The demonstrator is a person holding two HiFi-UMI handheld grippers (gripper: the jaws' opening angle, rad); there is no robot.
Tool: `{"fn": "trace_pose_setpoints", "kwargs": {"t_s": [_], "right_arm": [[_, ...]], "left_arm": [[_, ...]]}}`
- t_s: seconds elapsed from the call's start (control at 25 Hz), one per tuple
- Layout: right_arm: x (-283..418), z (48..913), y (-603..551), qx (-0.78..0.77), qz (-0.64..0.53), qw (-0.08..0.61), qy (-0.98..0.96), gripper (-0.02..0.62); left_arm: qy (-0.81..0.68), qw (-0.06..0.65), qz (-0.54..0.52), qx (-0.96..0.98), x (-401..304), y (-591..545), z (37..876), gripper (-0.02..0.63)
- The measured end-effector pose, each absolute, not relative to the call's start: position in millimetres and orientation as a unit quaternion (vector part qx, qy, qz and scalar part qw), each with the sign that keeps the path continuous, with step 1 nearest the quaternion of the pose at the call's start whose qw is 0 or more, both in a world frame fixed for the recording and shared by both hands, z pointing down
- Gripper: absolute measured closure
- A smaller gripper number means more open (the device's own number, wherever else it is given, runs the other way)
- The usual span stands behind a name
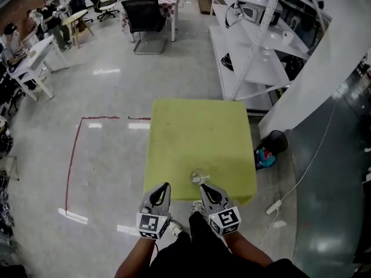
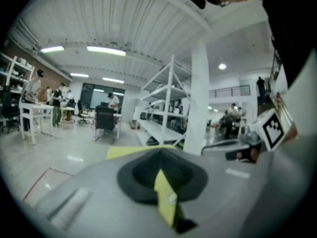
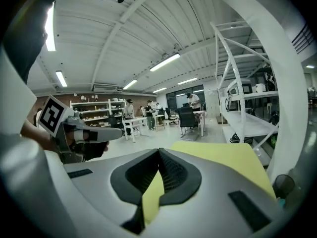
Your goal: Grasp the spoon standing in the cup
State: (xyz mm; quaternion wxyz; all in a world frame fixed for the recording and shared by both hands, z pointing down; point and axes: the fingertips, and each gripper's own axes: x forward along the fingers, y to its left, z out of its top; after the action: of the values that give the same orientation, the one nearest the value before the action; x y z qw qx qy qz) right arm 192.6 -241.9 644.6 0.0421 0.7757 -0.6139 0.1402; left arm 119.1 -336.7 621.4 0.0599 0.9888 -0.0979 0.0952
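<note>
Yellow table [image 1: 197, 126] | cup [image 1: 199, 176] near front edge | right gripper [image 1: 203, 186] just beside

Left gripper [image 1: 166, 185] and right gripper [image 1: 203, 186] side by side, tips forward, jaws together, both empty.

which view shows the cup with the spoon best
The head view: the clear cup stands near the front edge of the yellow table, ahead of the right gripper. Neither gripper view shows it, only tabletop.
</note>
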Motion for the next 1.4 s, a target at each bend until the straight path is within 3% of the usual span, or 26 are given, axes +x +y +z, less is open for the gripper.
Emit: {"fn": "trace_pose_setpoints", "kwargs": {"t_s": [0.68, 0.8, 1.4], "right_arm": [[241.3, 750.5, -220.1, 0.783, 0.271, 0.055, -0.557, 0.582], [250.2, 765.1, -221.5, 0.787, 0.288, 0.050, -0.543, 0.499], [266.9, 786.8, -238.6, 0.789, 0.323, 0.023, -0.523, 0.501]], "left_arm": [[-0.072, 0.059, 0.160, 0.983, 161.2, -329.9, 666.2, 0.598], [-0.070, 0.059, 0.166, 0.982, 161.8, -328.4, 670.9, 0.600], [-0.064, 0.059, 0.186, 0.979, 158.4, -331.3, 676.6, 0.598]]}}
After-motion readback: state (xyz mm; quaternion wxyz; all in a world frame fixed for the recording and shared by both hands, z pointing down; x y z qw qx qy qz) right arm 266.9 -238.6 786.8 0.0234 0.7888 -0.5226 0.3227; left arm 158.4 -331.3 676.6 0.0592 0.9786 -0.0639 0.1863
